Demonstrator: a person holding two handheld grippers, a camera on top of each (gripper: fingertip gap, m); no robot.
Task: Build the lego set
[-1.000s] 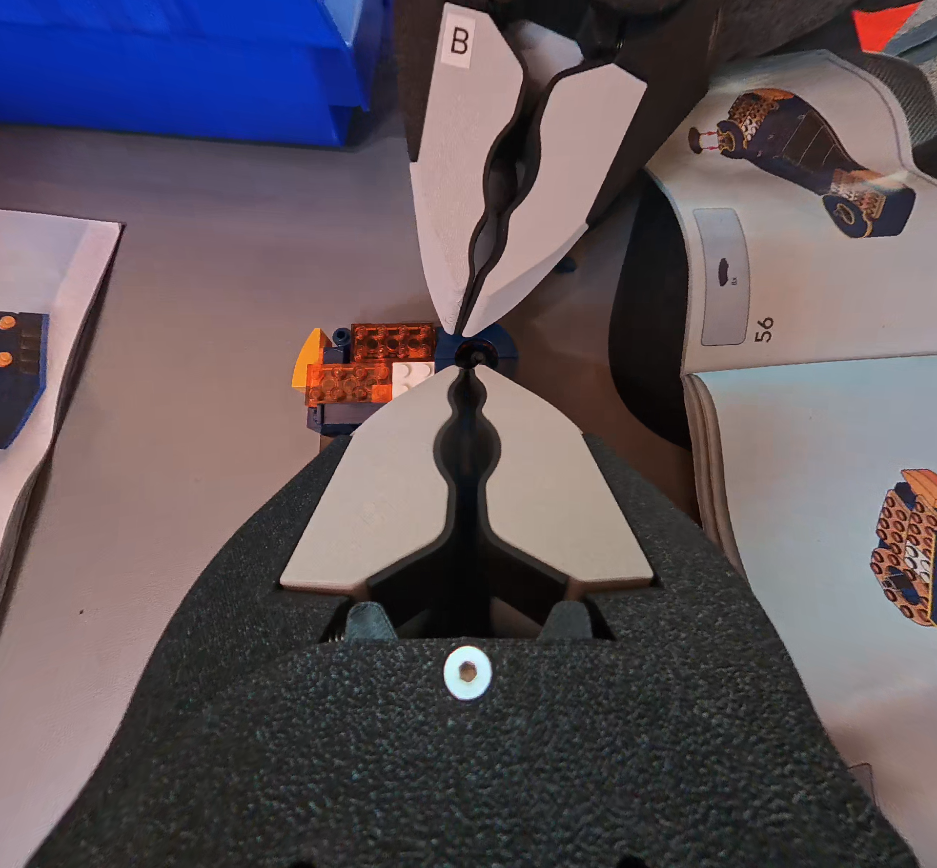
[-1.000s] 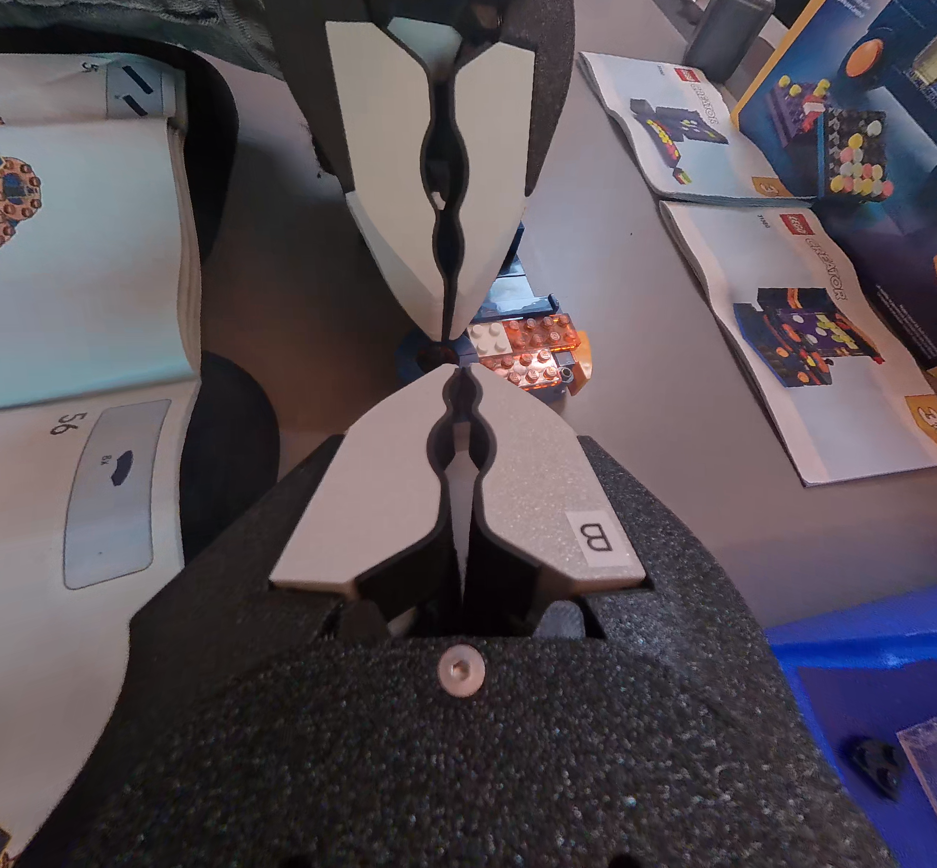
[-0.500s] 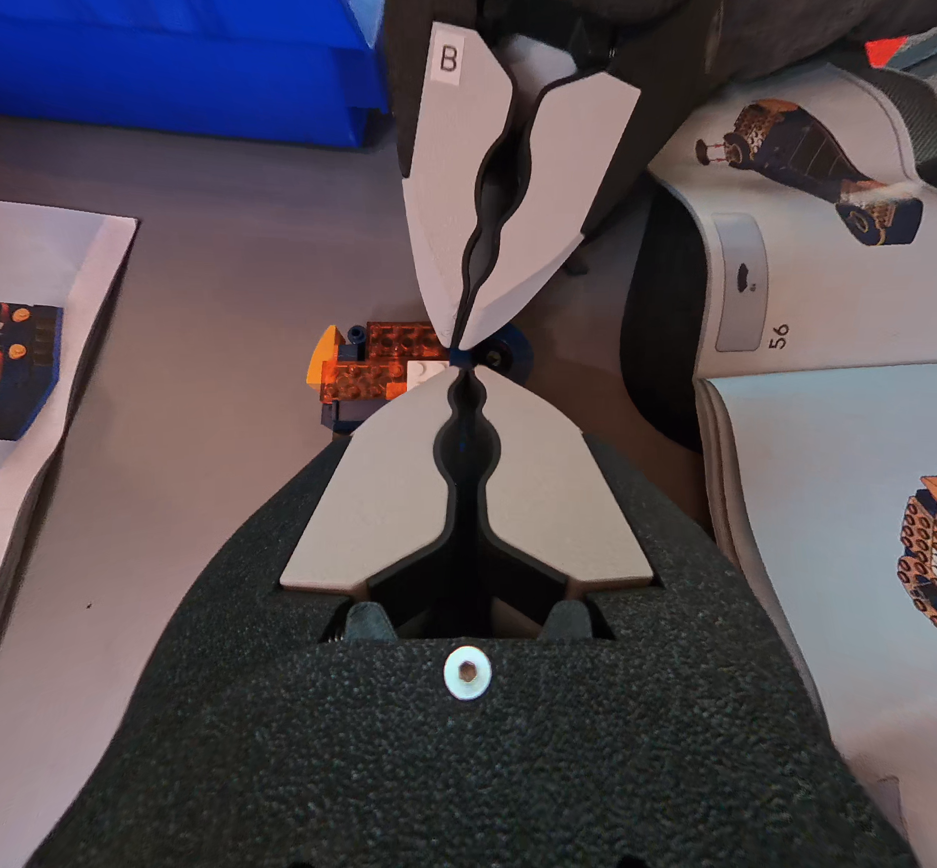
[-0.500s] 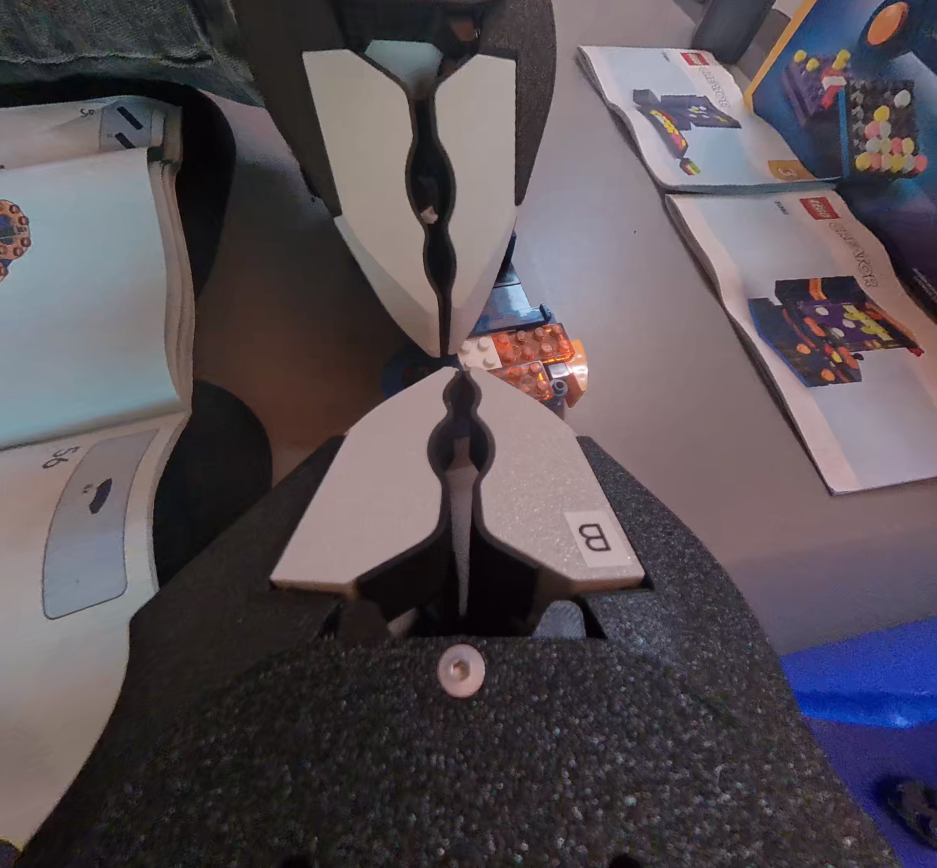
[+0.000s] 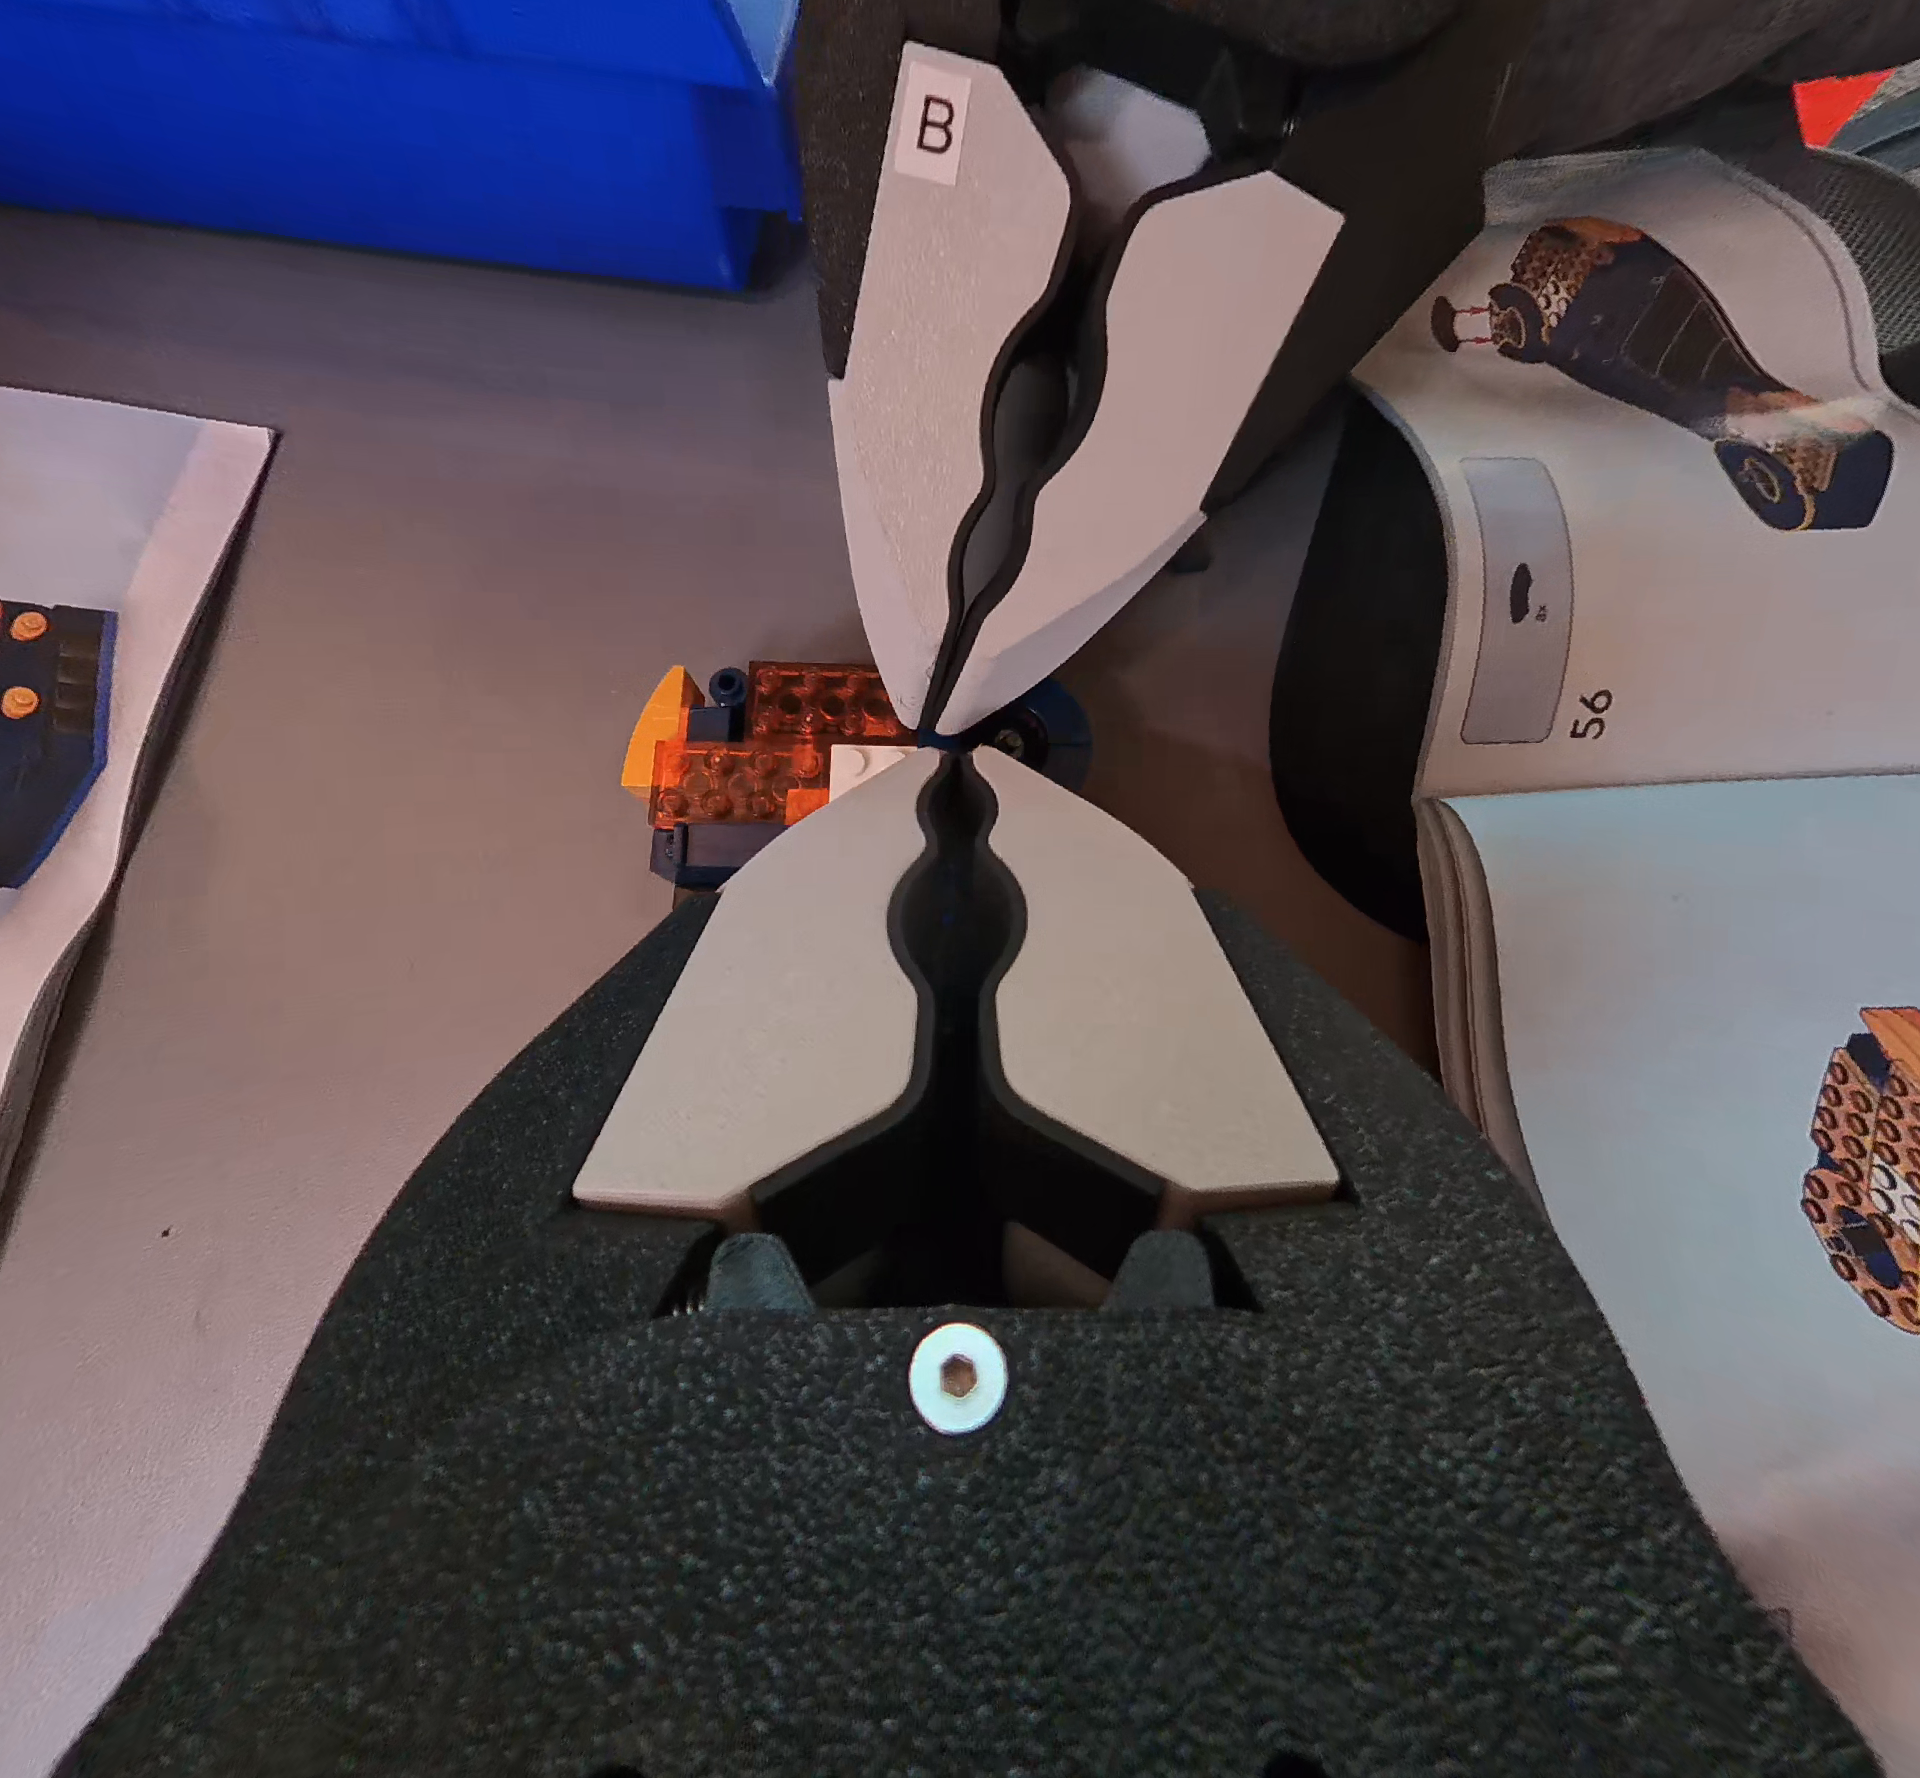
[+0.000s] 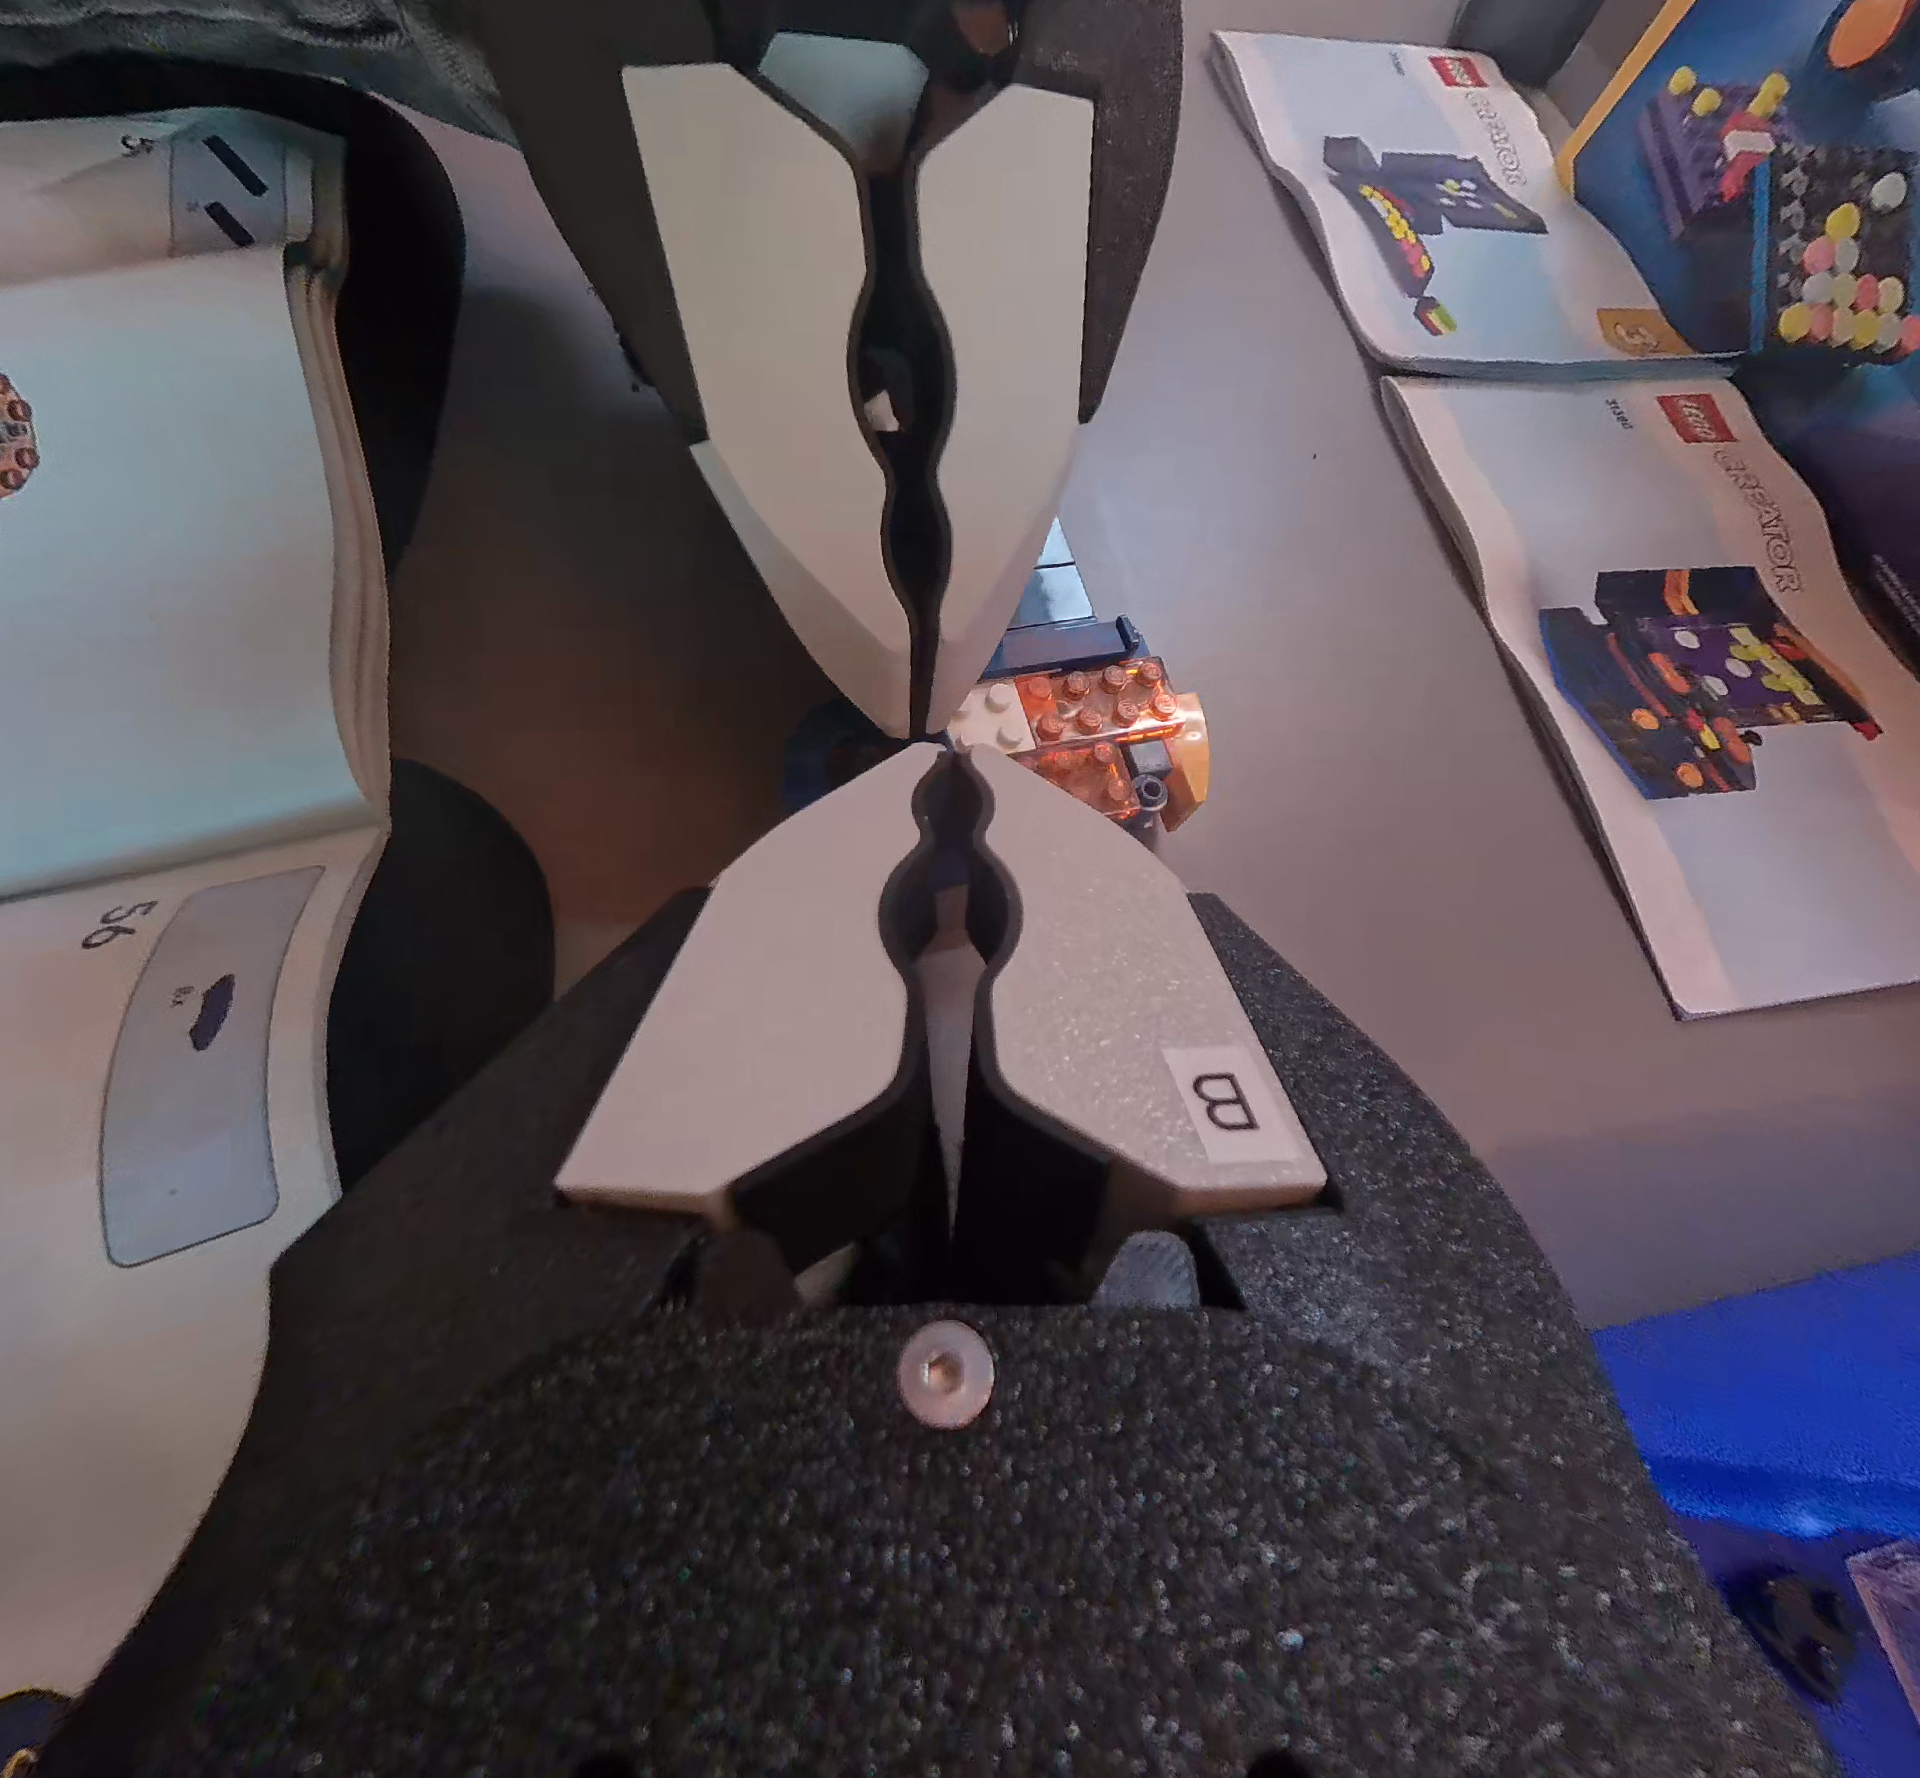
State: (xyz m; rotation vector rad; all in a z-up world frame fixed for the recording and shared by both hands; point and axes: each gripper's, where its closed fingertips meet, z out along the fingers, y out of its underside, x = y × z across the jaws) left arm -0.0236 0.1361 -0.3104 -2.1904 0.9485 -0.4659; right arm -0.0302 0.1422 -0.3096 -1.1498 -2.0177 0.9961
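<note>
Lego build (image 5: 790,752): small assembly of orange transparent bricks, a white plate, dark blue parts and an orange wedge, set on the grey table (image 5: 436,502); seen just left of the fingertips in the left wrist view, just right of them in the right wrist view (image 6: 1091,731).
Left gripper (image 5: 951,760): fingers drawn together, tips touching; whether a piece is pinched cannot be told (only a dark blue speck is seen at the tips).
Right gripper (image 6: 948,754): fingers closed tip to tip, nothing clearly held; seen opposite in the left wrist view (image 5: 940,726), pointed down at the same spot.
Tip relation: both sets of tips are met nose to nose, right at the build's dark blue end; contact with the build cannot be told.
Round dark blue part (image 5: 1039,741): seen just beyond the tips, at the build's end.
Open instruction book (image 5: 1662,949): laid beside the build, on the right in the left wrist view.
Closed booklets (image 6: 1662,689): two, laid on the table, well apart from the build.
Blue bin (image 5: 395,45): at the table's far edge.
Set box (image 6: 1787,170): stood behind the booklets.
</note>
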